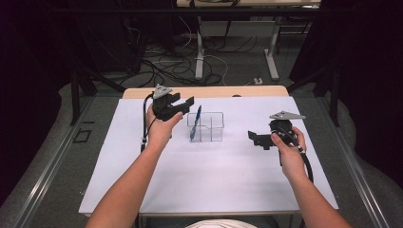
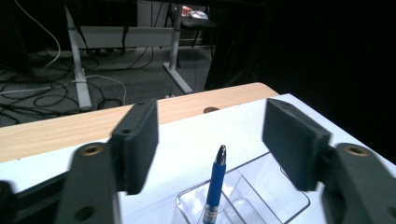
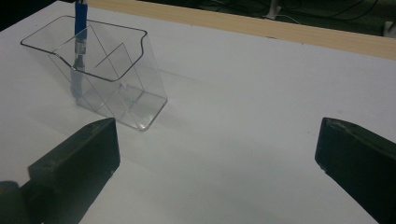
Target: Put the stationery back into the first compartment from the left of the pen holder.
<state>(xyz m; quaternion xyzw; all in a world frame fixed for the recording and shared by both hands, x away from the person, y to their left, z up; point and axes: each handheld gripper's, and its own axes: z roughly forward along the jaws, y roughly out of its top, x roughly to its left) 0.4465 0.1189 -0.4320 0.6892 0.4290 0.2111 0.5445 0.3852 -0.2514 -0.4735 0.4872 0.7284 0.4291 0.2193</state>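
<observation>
A blue pen (image 1: pixel 196 122) stands tilted in the left compartment of a clear plastic holder (image 1: pixel 211 127) at the middle of the white table top (image 1: pixel 214 175). My left gripper (image 1: pixel 183 99) hangs just left of and above the holder, open. In the left gripper view the pen (image 2: pixel 215 186) rises from the holder (image 2: pixel 271 200) between the jaws of the left gripper (image 2: pixel 212 126), and neither pad touches it. My right gripper (image 1: pixel 256 138) rests low to the right of the holder, open and empty. The right gripper view has the right gripper (image 3: pixel 219 140) facing the holder (image 3: pixel 116 70) and pen (image 3: pixel 80 28).
The table's bare wooden far edge (image 1: pixel 204 91) runs behind the holder. Beyond it lie floor cables (image 1: pixel 166 66) and other tables' metal legs (image 1: pixel 199 57). Both of the person's forearms come in from the bottom of the high view.
</observation>
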